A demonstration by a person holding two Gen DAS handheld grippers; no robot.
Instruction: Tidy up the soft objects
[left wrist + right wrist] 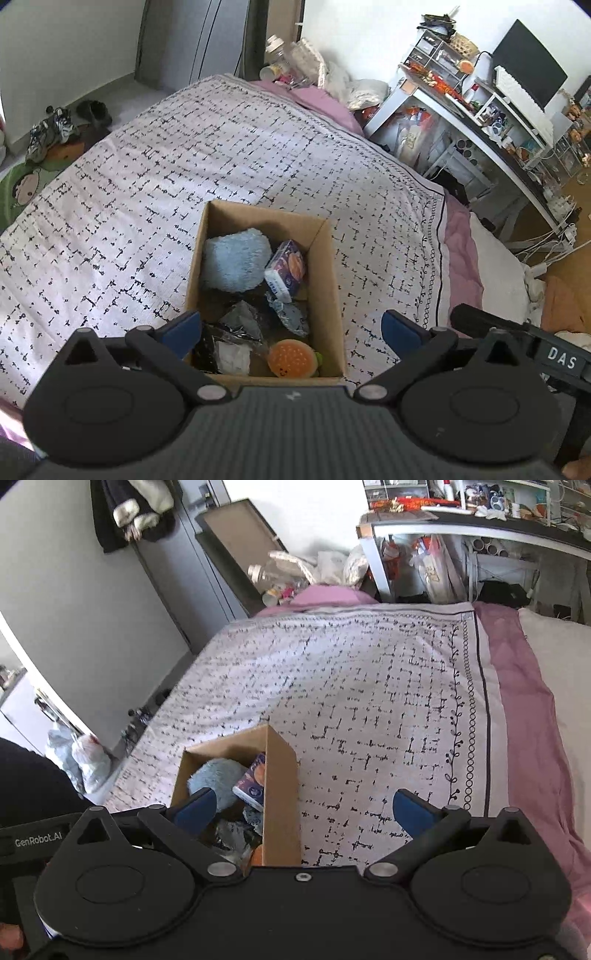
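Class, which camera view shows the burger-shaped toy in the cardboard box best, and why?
The left wrist view: the burger toy lies fully visible in the box's near corner. In the right wrist view only an orange sliver shows behind the box wall.

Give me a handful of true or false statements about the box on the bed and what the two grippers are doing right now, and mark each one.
1. The cardboard box sits on the patterned bedspread. True.
2. The fluffy blue plush lies on the bedspread outside the box. False: it is inside the box, at the far end.
3. The left gripper has its jaws open and holds nothing. True.
4. The right gripper is shut on the burger toy. False: its jaws are open and empty; the toy lies in the box's near end.
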